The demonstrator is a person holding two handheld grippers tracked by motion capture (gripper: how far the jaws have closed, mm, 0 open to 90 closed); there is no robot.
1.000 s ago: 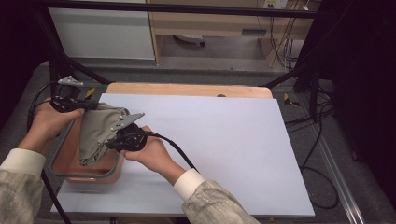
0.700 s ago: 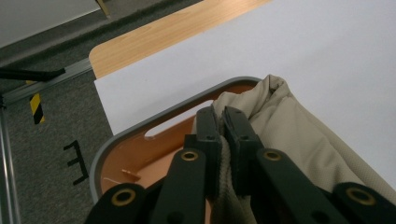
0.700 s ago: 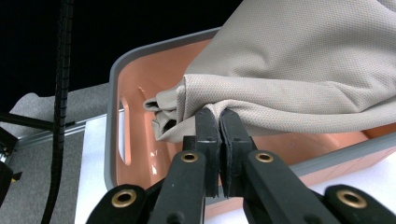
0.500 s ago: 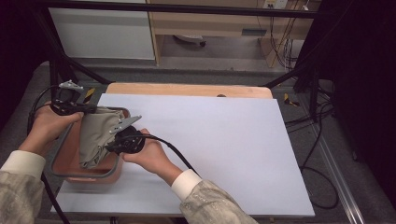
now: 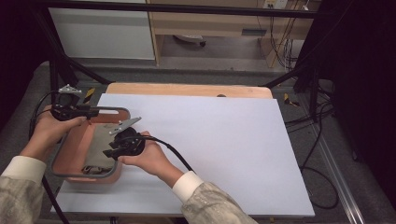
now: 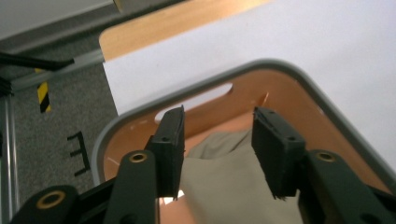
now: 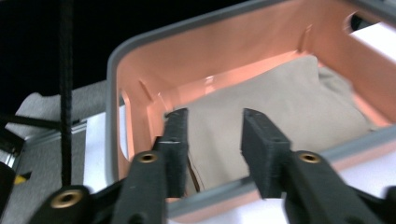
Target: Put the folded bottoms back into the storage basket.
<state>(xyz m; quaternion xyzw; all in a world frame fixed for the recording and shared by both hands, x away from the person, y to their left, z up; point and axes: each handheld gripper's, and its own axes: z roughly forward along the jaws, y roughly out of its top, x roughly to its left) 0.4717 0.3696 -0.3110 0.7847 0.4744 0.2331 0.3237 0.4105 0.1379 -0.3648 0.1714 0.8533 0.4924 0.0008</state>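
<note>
1. Right, the beige cloth (image 5: 97,148) now lies inside the orange bin (image 5: 70,148), which sits at the near-left corner of the counter (image 5: 224,140), and both hands are above it.
2. The left gripper (image 5: 95,111) hangs over the bin's far rim; its jaws have just been opening and stand apart with nothing pinched. In the left gripper view the cloth (image 6: 233,182) lies below and between the pads, not pressed by them.
3. The right gripper (image 5: 111,150) is over the bin's near-right rim, likewise released: its jaws have just been opening, and in the right gripper view the cloth (image 7: 275,112) rests on the bin floor beyond them.
4. So the step in hand looks like the let-go after dropping the cloth in. To do it well, I'd say lift both grippers straight up first, so no fold catches on a pad and gets dragged back out.
5. Watch the grey rim (image 7: 112,88): the right gripper's jaws sit close above it, and a sideways pull could knock or tip the bin.
6. Check that no corner of the cloth hangs over the edge; from here it seems fully inside, bunched toward the right wall.
7. Keep the trailing cables clear of the bin while moving away.
</note>
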